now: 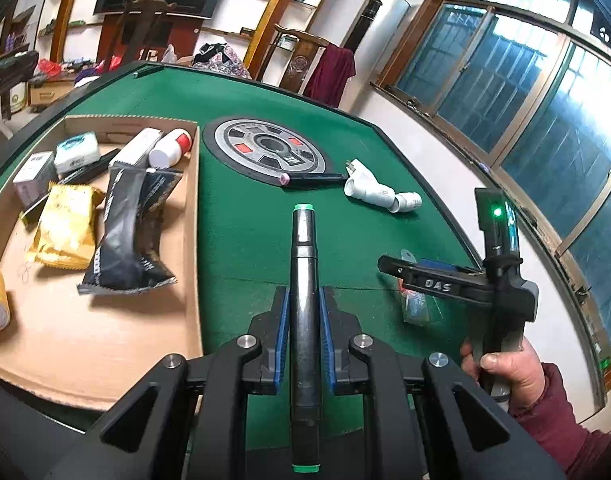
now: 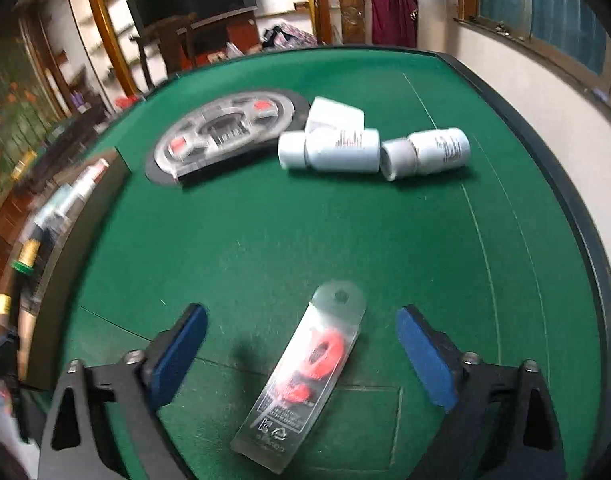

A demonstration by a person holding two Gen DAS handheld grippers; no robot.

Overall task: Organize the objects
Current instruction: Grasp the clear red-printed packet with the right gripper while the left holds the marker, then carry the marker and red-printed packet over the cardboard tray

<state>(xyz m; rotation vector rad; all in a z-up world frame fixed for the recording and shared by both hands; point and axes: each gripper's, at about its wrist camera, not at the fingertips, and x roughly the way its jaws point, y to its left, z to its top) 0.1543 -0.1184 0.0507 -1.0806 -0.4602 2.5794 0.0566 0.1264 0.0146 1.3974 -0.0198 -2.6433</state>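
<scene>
Clamped between the blue pads of the left gripper (image 1: 304, 344), a black marker with green caps (image 1: 304, 320) runs straight out from the camera, its glossy round barrel gripped near mid-length. It hovers over the green felt counter (image 1: 245, 220), just beside the open cardboard box (image 1: 105, 360) to its left. My reading is that this marker is bound for the box: swing it over the low wall, lower it flat onto bare cardboard, and only then part the fingers, since a smooth round barrel will roll if dropped.

Across the counter, the right gripper (image 2: 301, 356) stands wide apart, its fingers straddling a clear plastic blister pack (image 2: 301, 376) that lies flat and skewed on the felt; the pads do not touch it. The pack is thin, stiff and slick, with something red and ring-shaped sealed inside. I judge a good grasp needs the wrist turned so the pads meet the long edges squarely, with the tips pressed down onto the felt to catch so flat a thing.

From largest to smallest: the box holds a black foil pouch (image 1: 125, 232), a crinkled yellow packet (image 1: 65, 228), small cartons and a white bottle with a red cap (image 1: 171, 148). A round grey dial (image 1: 269, 150) is set into the felt. Beside it lie white plastic pipe fittings (image 2: 337, 144), hard, smooth and cylindrical, likely to roll. A second dark pen with a pink tip (image 1: 313, 179) rests against the dial's rim.
</scene>
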